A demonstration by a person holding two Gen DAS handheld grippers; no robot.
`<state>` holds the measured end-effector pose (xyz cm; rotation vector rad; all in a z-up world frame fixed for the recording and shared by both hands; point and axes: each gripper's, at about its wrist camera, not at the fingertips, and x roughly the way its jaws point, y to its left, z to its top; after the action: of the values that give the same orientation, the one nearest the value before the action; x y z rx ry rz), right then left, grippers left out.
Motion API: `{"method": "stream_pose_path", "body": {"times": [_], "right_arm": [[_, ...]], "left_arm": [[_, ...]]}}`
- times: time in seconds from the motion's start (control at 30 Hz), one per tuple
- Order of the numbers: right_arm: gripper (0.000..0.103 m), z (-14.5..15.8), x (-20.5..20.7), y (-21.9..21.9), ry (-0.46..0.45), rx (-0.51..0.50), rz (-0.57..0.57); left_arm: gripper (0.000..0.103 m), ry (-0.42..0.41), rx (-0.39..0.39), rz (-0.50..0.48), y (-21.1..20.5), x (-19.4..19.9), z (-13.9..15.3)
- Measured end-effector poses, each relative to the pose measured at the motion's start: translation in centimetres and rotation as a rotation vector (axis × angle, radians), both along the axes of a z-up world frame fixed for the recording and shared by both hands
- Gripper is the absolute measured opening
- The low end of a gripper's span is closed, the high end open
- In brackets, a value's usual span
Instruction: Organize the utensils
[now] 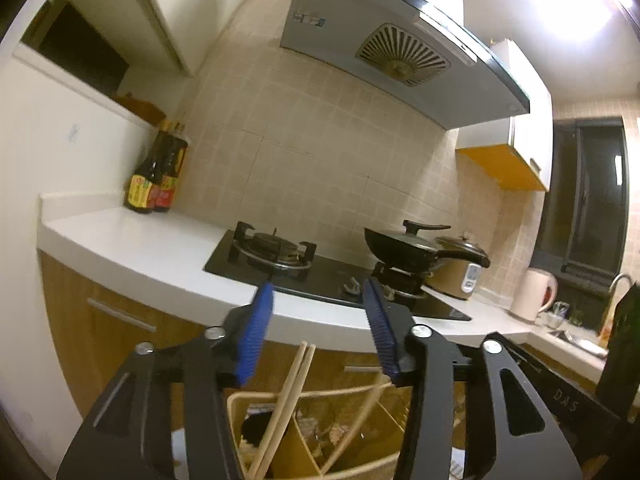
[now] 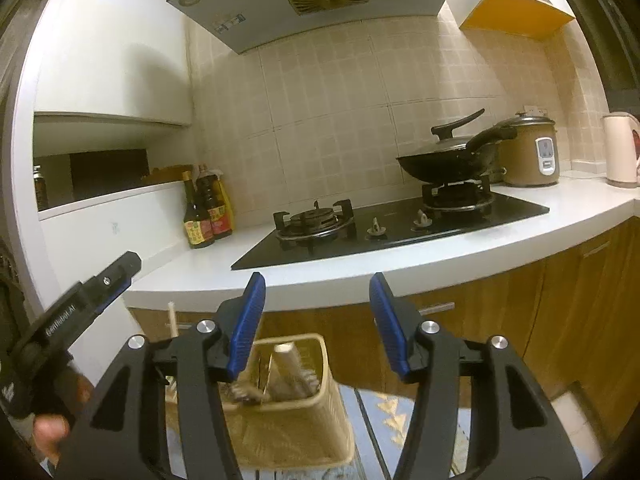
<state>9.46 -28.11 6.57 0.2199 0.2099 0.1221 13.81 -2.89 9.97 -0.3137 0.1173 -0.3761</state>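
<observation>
Blue-padded black left gripper (image 1: 318, 312) hangs with its jaws spread wide and nothing between them, above a beige woven utensil basket (image 1: 256, 400) holding a pair of pale wooden chopsticks (image 1: 286, 400) that lean upright in a left compartment. Likewise the right gripper (image 2: 317, 300) gapes empty over the same basket (image 2: 304, 408). Beyond both lies a white countertop (image 2: 400, 264) with a black glass gas hob (image 2: 384, 228), a lidded black wok (image 2: 444, 162) on the right burner, and dark sauce bottles (image 2: 206, 216) at the far left wall.
</observation>
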Motion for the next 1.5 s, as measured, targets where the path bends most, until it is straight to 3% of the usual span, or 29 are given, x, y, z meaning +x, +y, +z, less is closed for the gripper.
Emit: {"method": "stream_pose_path", "body": {"times": [0.17,0.33,0.4,0.57,0.67,0.8,0.97,1.17,1.33,1.5], "right_arm": [[0.051,-0.9,-2.3,-0.2,0.041,-0.011,0.003],[0.058,-2.2,-4.3,0.1,0.08,-0.024,-0.001],[0.058,-3.0,-5.0,0.1,0.104,-0.019,-0.002],[0.061,-4.9,-6.8,0.7,0.143,-0.018,-0.015],[0.068,-5.8,-7.9,1.7,0.144,-0.063,-0.029],[0.068,-7.0,-9.1,3.4,0.137,-0.147,-0.056],[0.068,-7.8,-10.1,4.0,0.128,-0.18,-0.073],[0.087,-8.7,-10.8,3.4,0.109,-0.155,-0.112],[0.088,-8.8,-10.9,2.7,0.107,-0.14,-0.11],[0.093,-8.6,-11.5,3.3,0.075,-0.189,-0.127]], "left_arm": [[0.054,0.01,0.009,-0.004,1.5,-2.6,-0.1],[0.057,0.038,0.028,0.013,2.2,-5.2,-0.8],[0.063,0.056,0.035,0.017,2.4,-6.6,-1.4],[0.064,0.111,0.064,0.032,2.3,-8.8,-3.8],[0.067,0.145,0.068,0.049,2.4,-9.6,-5.1],[0.067,0.167,0.103,0.061,2.0,-10.7,-6.1],[0.076,0.151,0.152,0.105,2.0,-12.2,-6.9],[0.078,0.123,0.241,0.237,1.7,-12.5,-8.9],[0.088,0.061,0.288,0.288,1.1,-13.3,-9.0],[0.089,0.075,0.312,0.303,1.2,-13.1,-9.2]]}}
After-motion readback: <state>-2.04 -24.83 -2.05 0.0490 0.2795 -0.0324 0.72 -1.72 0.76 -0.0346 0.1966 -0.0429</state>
